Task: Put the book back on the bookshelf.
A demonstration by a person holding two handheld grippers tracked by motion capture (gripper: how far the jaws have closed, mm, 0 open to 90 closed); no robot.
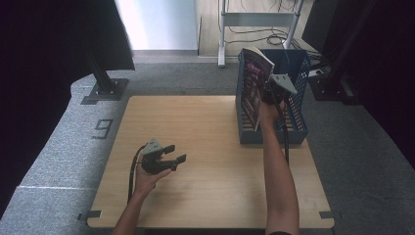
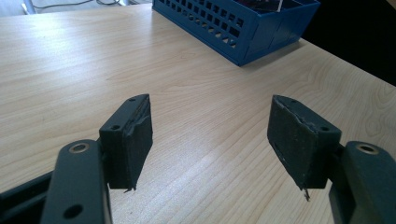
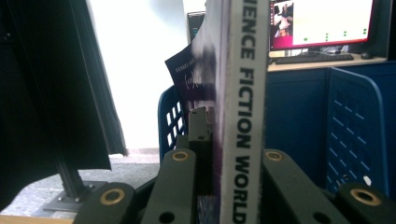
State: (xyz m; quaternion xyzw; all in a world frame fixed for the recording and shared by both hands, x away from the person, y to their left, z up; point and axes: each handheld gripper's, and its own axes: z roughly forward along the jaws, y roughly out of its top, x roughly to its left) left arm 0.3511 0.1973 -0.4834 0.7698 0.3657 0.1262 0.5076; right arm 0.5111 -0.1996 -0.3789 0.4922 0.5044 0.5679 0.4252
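Observation:
A magazine (image 1: pixel 254 83) with a dark purple cover stands upright in the blue slatted crate (image 1: pixel 296 93) at the table's far right. My right gripper (image 1: pixel 270 93) is shut on it at the crate's top. In the right gripper view the white spine (image 3: pixel 243 112) reads "SCIENCE FICTION WORLD" and runs up between the two black jaws. My left gripper (image 1: pixel 175 153) rests low over the wooden table (image 1: pixel 195 127) at the near left, open, with nothing between its pads (image 2: pixel 133 140).
The crate's blue corner (image 2: pixel 243 28) lies ahead of the left gripper across bare wood. A black stand foot (image 1: pixel 105 88) sits on the grey floor at the far left. Cables and a metal frame (image 1: pixel 222 34) are behind the table.

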